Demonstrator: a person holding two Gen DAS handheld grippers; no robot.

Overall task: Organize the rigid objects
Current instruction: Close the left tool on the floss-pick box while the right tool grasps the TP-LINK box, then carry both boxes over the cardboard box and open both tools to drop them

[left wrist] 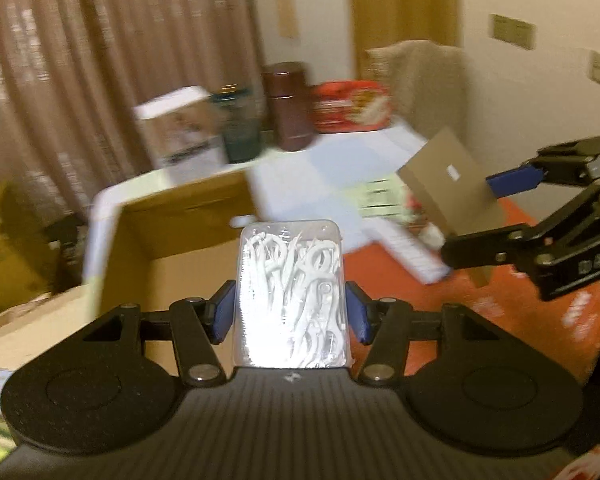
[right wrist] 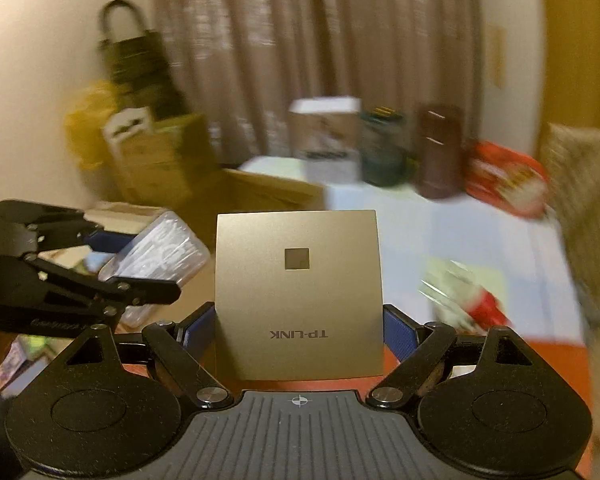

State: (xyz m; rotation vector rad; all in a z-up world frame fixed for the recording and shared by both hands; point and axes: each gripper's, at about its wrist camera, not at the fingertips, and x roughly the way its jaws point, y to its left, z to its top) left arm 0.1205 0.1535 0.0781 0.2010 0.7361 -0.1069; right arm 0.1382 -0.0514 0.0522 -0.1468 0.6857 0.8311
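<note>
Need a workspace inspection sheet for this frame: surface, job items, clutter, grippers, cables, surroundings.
Surface: white table top, red area nearer the camera; view blurred.
Job's things: clear box of white floss picks; gold TP-LINK box; open cardboard box beside the table.
Clutter: white carton, teal jar, brown canister and red packet along the far edge.
Grippers: left gripper shut on the floss box; right gripper shut on the TP-LINK box; both held up in the air.
Cables: nothing seen.
Surroundings: brown curtain, cream wall, bags in the corner.

Motion blur smears the table's far containers (right wrist: 384, 148).
</note>
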